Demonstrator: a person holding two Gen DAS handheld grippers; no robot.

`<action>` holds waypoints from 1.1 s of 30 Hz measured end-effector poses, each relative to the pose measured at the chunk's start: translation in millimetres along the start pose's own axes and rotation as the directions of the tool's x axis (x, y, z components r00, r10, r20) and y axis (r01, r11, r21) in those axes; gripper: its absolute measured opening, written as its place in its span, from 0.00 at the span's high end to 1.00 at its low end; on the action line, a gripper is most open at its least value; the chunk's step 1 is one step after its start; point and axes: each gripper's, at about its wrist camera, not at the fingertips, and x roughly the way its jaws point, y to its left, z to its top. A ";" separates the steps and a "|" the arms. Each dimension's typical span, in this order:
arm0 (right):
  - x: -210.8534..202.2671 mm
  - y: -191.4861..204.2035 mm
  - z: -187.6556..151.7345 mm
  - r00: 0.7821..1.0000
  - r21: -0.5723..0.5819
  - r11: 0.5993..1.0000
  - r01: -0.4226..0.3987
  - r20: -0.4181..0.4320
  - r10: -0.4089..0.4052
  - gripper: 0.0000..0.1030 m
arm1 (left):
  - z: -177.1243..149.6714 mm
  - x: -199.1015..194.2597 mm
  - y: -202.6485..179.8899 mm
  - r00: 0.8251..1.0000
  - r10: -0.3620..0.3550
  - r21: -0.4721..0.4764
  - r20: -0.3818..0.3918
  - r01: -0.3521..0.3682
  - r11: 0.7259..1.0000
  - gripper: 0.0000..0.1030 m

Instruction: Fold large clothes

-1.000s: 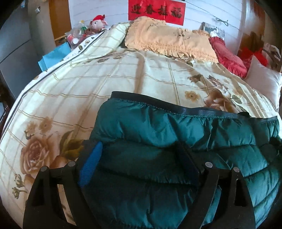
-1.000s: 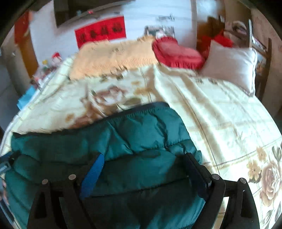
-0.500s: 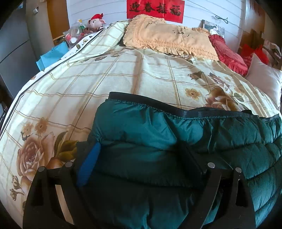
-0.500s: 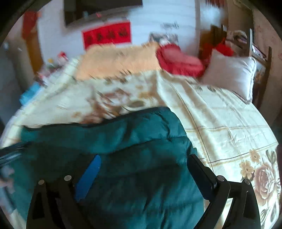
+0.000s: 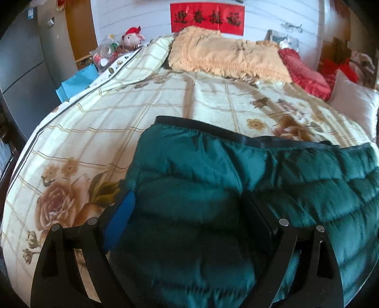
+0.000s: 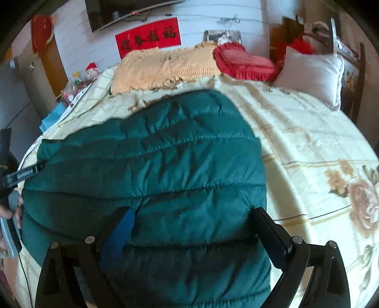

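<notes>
Change since earlier frame: right gripper [image 6: 191, 225] has slid across the jacket [image 6: 151, 170], jaws just been opening, quilted fabric lies between them with no pinch visible; left gripper [image 5: 189, 206] barely shifted.
Bed [image 5: 99, 132]: largest surface, cream floral cover; wide bare stretches beyond the jacket toward the pillows and out to the right side in the right wrist view.
Jacket: dark green, quilted, spread flat on the near part of the bed; dark-trimmed far edge runs straight across in the left wrist view, rounded edge on the right side in the right wrist view.
Left gripper: jaws wide, straddling the jacket's near left corner, fabric between them, not pinched.
Right gripper: jaws wide, over the jacket's near right part.
Orange pillow [image 5: 227, 56]: across the head of the bed, well apart from the jacket in the left view.
White pillow [image 6: 312, 73]: far right corner.
Red cushion [image 6: 241, 61]: between the orange and white pillows.
Red banner [image 5: 208, 19]: on the wall above the pillows.
Left bedside: blue bag [image 5: 78, 83], plush toy [image 5: 132, 38], small clutter; off the bed.
</notes>
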 end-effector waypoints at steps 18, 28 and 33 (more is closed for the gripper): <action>-56.1 52.8 -42.6 0.995 0.046 0.994 -0.098 0.032 0.097 0.04 | -103.7 -108.8 34.0 0.995 -0.063 -0.077 0.079 0.069 0.995 0.12; -64.7 87.8 -67.7 0.999 -0.033 0.998 -0.044 0.028 0.045 0.04 | -118.4 -134.8 13.2 0.989 -0.079 -0.044 0.127 0.086 0.995 0.12; -66.7 85.3 -70.1 0.999 -0.051 0.999 -0.005 0.044 0.007 0.00 | -119.9 -134.1 10.4 0.990 -0.077 -0.038 0.120 0.083 0.996 0.12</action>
